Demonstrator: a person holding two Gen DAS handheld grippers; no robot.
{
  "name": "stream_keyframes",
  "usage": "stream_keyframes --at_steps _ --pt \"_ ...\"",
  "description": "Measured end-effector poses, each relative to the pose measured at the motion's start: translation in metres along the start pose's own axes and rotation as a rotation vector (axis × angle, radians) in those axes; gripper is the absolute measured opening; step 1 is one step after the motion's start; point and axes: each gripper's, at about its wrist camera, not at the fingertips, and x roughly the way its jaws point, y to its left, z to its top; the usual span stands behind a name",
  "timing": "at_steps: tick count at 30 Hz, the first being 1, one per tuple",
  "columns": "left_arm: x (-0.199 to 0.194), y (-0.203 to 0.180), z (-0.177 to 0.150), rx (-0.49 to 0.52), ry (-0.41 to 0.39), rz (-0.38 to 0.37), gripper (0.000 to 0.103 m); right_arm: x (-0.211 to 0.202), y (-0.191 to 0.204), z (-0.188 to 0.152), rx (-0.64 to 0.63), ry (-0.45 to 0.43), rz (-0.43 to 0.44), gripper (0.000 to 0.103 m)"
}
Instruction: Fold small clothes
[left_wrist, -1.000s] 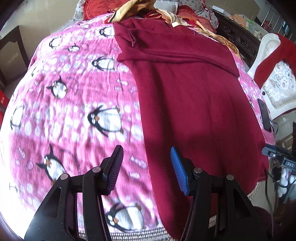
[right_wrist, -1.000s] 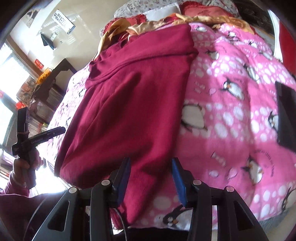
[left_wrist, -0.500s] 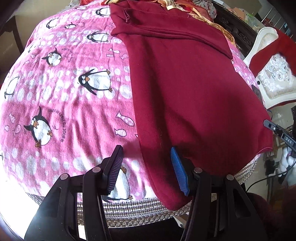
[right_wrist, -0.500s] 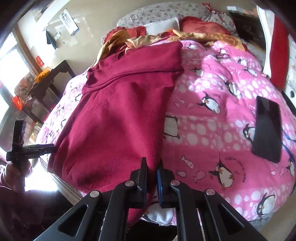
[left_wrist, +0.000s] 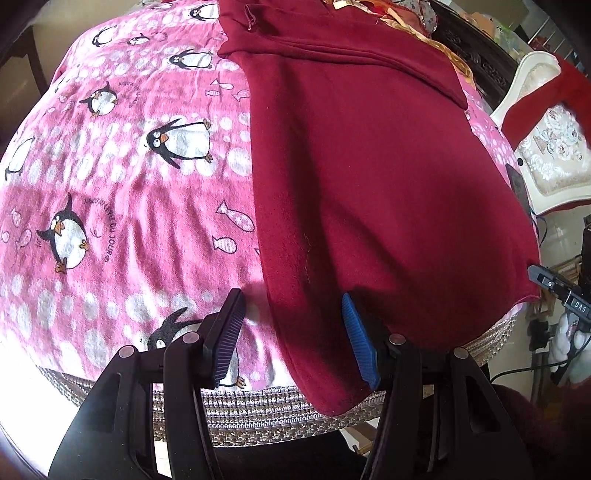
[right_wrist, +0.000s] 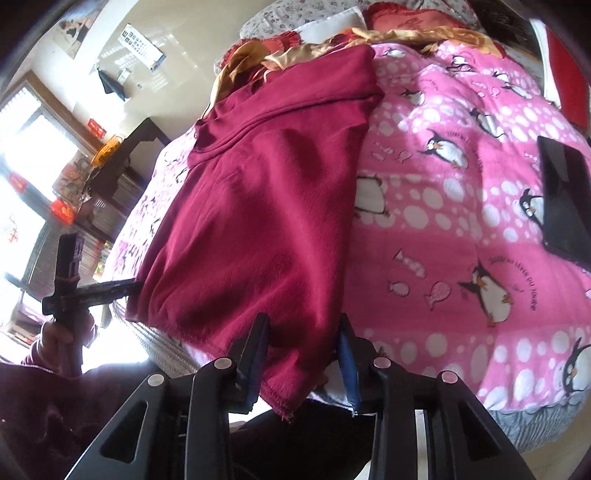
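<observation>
A dark red garment (left_wrist: 369, 177) lies lengthwise on a pink penguin blanket (left_wrist: 122, 177), its hem hanging over the near edge of the bed. My left gripper (left_wrist: 291, 325) is open, its jaws on either side of the garment's near left corner. In the right wrist view the garment (right_wrist: 258, 206) fills the left half. My right gripper (right_wrist: 303, 347) is open, with the garment's near right corner hanging between its jaws. The left gripper also shows in the right wrist view (right_wrist: 85, 291), held in a hand at the hem's far side.
A black tablet (right_wrist: 565, 199) lies on the blanket (right_wrist: 461, 229) to the right. Orange and red clothes (right_wrist: 295, 51) are piled at the far end. A white chair with a red cloth (left_wrist: 546, 140) stands right of the bed. Dark furniture stands at the left.
My right gripper, shut half a second ago, has opened around the garment's corner. My left gripper has drawn back toward the near edge and stays open.
</observation>
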Motion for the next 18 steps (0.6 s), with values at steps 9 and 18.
stream_keyframes --at_steps 9,18 --pt "0.007 -0.011 -0.005 0.005 0.016 0.021 0.056 0.007 0.005 -0.002 -0.022 0.002 0.023 0.034" --pt "0.014 -0.028 -0.003 0.044 0.034 0.041 0.066 0.013 0.013 0.003 -0.081 0.021 -0.03 0.034"
